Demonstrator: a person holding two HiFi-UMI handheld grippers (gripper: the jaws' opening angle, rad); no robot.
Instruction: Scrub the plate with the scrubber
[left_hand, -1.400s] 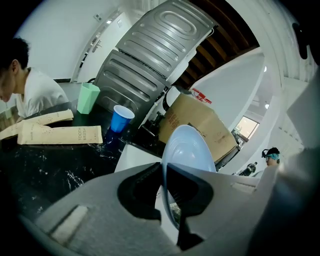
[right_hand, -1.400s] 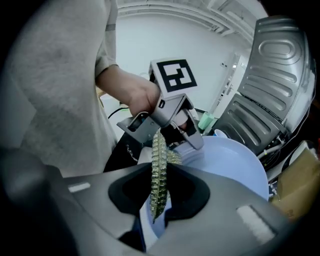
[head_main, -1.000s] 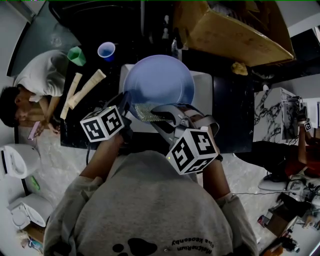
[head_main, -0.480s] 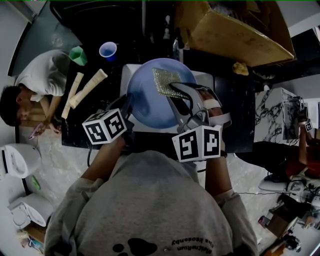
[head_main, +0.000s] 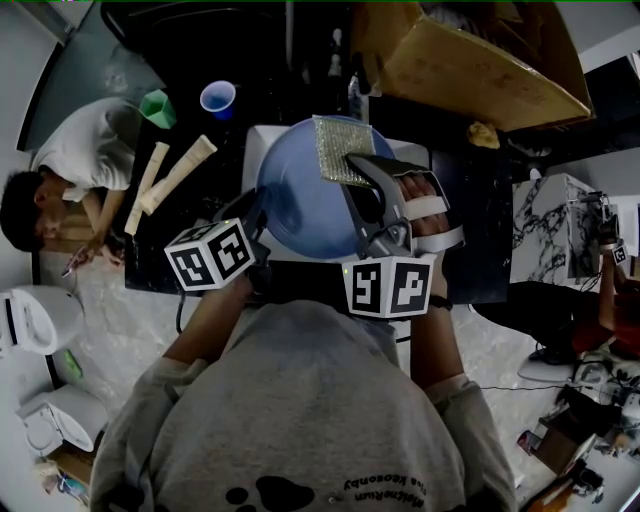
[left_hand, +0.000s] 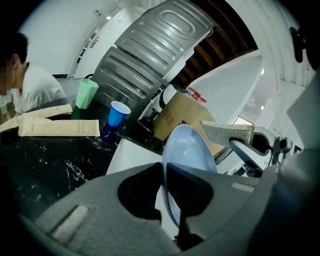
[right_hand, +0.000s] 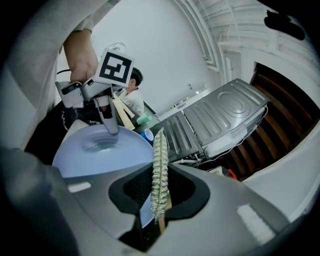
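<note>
Scrubber (head_main: 342, 148) has travelled to the plate's (head_main: 300, 205) far rim — clamped in the right gripper (right_hand: 159, 202). Left gripper (left_hand: 171, 200) pinches the near rim.

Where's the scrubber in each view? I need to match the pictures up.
Head view: scrubber at top centre, over the blue plate's far rim.
Left gripper view: scrubber right of centre, above the plate's top edge.
Right gripper view: scrubber edge-on at centre, clamped in the right gripper.
Shared landmark: the plate, in all three views.
</note>
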